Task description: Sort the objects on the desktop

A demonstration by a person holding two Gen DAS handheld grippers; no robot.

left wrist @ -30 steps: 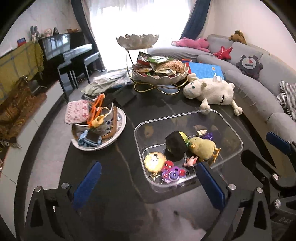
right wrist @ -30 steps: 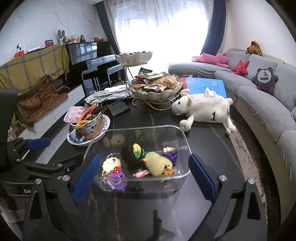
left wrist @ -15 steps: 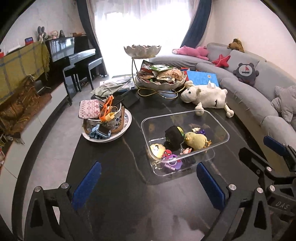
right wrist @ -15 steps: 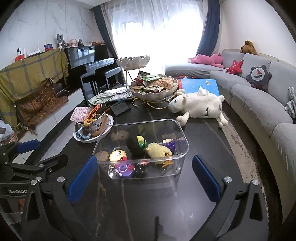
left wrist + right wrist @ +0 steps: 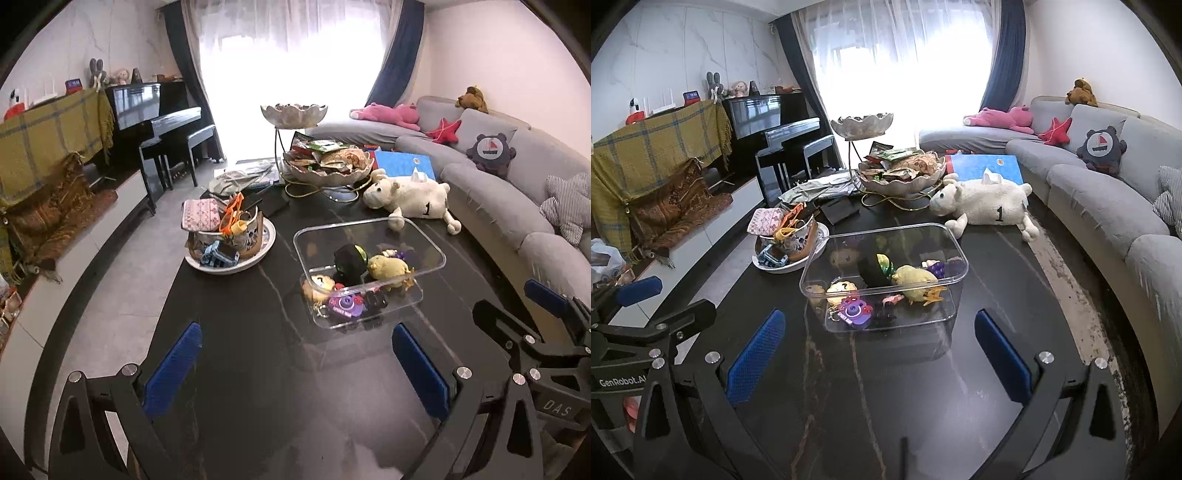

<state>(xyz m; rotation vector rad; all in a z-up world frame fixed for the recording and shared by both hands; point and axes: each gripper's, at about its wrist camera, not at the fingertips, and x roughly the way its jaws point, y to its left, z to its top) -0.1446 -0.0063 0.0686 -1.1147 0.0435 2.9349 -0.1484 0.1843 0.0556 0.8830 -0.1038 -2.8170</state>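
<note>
A clear plastic box (image 5: 424,243) (image 5: 956,251) stands on the dark table. It holds several small toys: a yellow chick (image 5: 388,266) (image 5: 916,282), a black ball (image 5: 349,260), a purple camera toy (image 5: 345,304) (image 5: 854,312). My left gripper (image 5: 295,365) is open and empty, above the near table, well short of the box. My right gripper (image 5: 877,356) is open and empty, also short of the box. Each gripper shows at the edge of the other's view.
A white plate (image 5: 266,251) piled with a pouch, orange glasses and a toy car stands left of the box. Behind are a two-tier snack stand (image 5: 325,166), a plush sheep (image 5: 406,195) and a black tablet (image 5: 840,212). A grey sofa (image 5: 491,206) curves along the right.
Both grippers have pulled back and up from the box, so it looks smaller and farther off. Both stay open and empty.
</note>
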